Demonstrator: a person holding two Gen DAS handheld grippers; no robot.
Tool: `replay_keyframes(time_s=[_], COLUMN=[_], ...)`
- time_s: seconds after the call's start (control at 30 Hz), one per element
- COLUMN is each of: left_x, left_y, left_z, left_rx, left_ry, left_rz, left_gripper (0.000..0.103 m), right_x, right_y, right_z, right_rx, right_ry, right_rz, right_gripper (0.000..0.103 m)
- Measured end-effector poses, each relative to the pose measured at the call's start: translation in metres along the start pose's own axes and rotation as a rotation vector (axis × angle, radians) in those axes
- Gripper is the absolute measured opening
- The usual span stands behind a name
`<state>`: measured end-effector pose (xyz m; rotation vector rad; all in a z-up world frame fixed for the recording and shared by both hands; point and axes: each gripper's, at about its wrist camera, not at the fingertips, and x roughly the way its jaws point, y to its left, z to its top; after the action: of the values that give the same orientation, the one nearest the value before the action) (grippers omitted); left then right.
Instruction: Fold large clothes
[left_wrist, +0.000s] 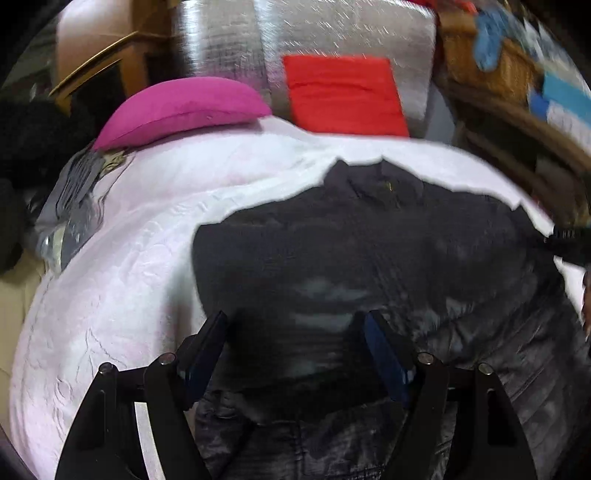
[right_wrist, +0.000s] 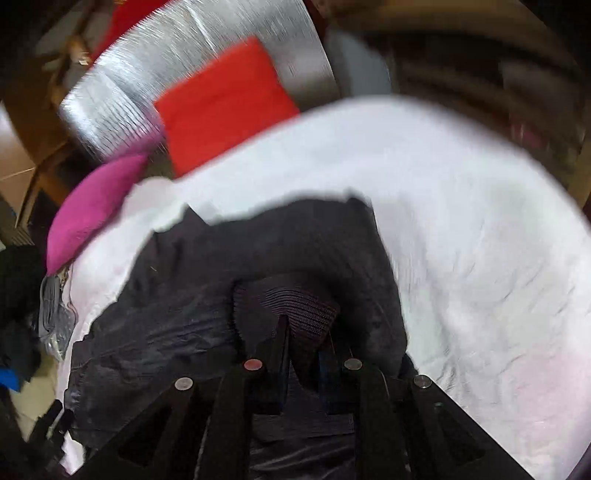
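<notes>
A large black jacket (left_wrist: 369, 251) lies spread on a white and pale pink bedsheet (left_wrist: 129, 258), its collar toward the far side. My left gripper (left_wrist: 295, 325) hovers open over the jacket's near part, with fabric below the gap and nothing pinched. In the right wrist view the jacket (right_wrist: 177, 295) is bunched up, and my right gripper (right_wrist: 304, 332) is shut on its ribbed knit cuff (right_wrist: 295, 302), which sticks up between the fingers. The right gripper (left_wrist: 569, 242) also shows at the jacket's right edge in the left wrist view.
A magenta cushion (left_wrist: 177, 107) rests at the bed's far left. Behind it a red folded cloth (left_wrist: 347, 96) lies on a silvery mat (left_wrist: 229, 48). A wicker basket (left_wrist: 491, 66) stands at the far right. Dark clothes (right_wrist: 18, 295) pile up off the bed's left side.
</notes>
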<state>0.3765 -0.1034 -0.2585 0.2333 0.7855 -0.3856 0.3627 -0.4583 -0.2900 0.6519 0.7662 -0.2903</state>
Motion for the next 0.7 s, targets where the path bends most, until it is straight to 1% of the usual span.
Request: replay_keyframes(time_s=[0.07, 0.13, 0.17, 0.2, 0.23, 0.27, 0.3, 0.33, 0.43, 0.5, 0.6, 0.7], left_x=[0.013, 0.017, 0.015, 0.013, 0.009, 0.004, 0.001, -0.002, -0.017, -0.024, -0.026, -0.019], left_y=[-0.010, -0.011, -0.008, -0.006, -0.001, 0.002, 0.004, 0.006, 0.005, 0.000, -0.010, -0.015], left_z=[-0.004, -0.006, -0.005, -0.004, -0.002, -0.001, -0.001, 0.000, 0.000, -0.001, -0.002, -0.004], left_rx=[0.051, 0.066, 0.048, 0.035, 0.007, -0.010, -0.019, -0.028, -0.025, -0.003, 0.041, 0.067], left_ry=[0.054, 0.064, 0.062, 0.059, 0.049, 0.038, 0.030, 0.016, -0.040, -0.066, -0.072, -0.059], left_rz=[0.056, 0.072, 0.060, 0.051, 0.035, 0.023, 0.016, 0.011, 0.002, 0.015, 0.047, 0.064], left_gripper=[0.077, 0.078, 0.078, 0.078, 0.078, 0.078, 0.078, 0.078, 0.078, 0.078, 0.078, 0.078], right_x=[0.001, -0.006, -0.014, -0.020, -0.032, -0.049, -0.060, -0.063, -0.069, -0.066, -0.053, -0.040], right_y=[-0.011, -0.017, -0.021, -0.023, -0.026, -0.029, -0.027, -0.023, 0.000, 0.020, 0.053, 0.068], right_z=[0.001, 0.005, 0.007, 0.009, 0.009, 0.007, 0.006, 0.006, -0.001, -0.009, -0.020, -0.033], right_rx=[0.050, 0.103, 0.136, 0.153, 0.172, 0.190, 0.184, 0.167, 0.064, -0.033, -0.167, -0.250], right_ry=[0.023, 0.043, 0.034, 0.011, -0.031, -0.115, -0.160, -0.169, -0.148, -0.135, -0.102, -0.055], right_rz=[0.061, 0.123, 0.157, 0.175, 0.190, 0.211, 0.232, 0.244, 0.235, 0.194, 0.147, 0.087], right_gripper=[0.016, 0.026, 0.048, 0.086, 0.097, 0.100, 0.100, 0.099, 0.096, 0.072, 0.058, 0.056])
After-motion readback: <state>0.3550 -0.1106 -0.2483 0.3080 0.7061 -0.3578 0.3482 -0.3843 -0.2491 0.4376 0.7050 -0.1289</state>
